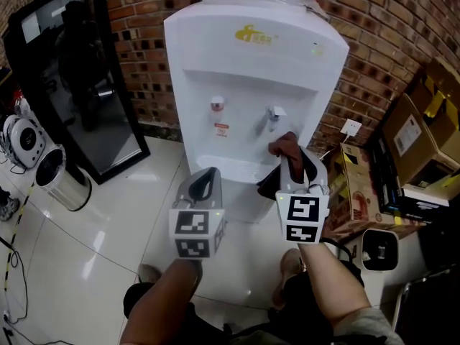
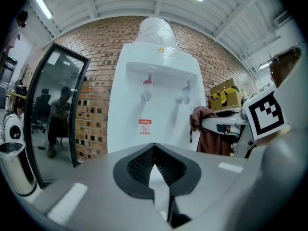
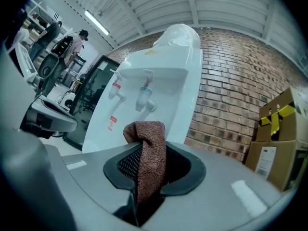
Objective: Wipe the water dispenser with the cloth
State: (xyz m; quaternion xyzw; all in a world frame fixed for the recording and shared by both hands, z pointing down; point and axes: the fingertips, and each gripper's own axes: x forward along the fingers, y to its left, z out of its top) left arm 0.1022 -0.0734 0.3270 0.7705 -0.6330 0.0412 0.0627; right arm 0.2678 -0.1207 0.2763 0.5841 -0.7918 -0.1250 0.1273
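1. While you face the white water dispenser (image 1: 248, 63) against the brick wall (image 1: 144, 56), your right gripper (image 1: 292, 161) has its jaws clamped on the brown cloth (image 3: 149, 160).
2. You hold the cloth bunched up, its top poking above the jaw tips and its loose end hanging down.
3. Your cloth sits just below the right-hand tap (image 1: 275, 115), above the drip tray (image 1: 226, 165); whether it touches the dispenser is unclear.
4. Your left gripper (image 1: 205, 181) hangs in front of the tray, jaw tips pressed together with nothing between them.
5. Cardboard boxes (image 1: 417, 131) stand to your right.
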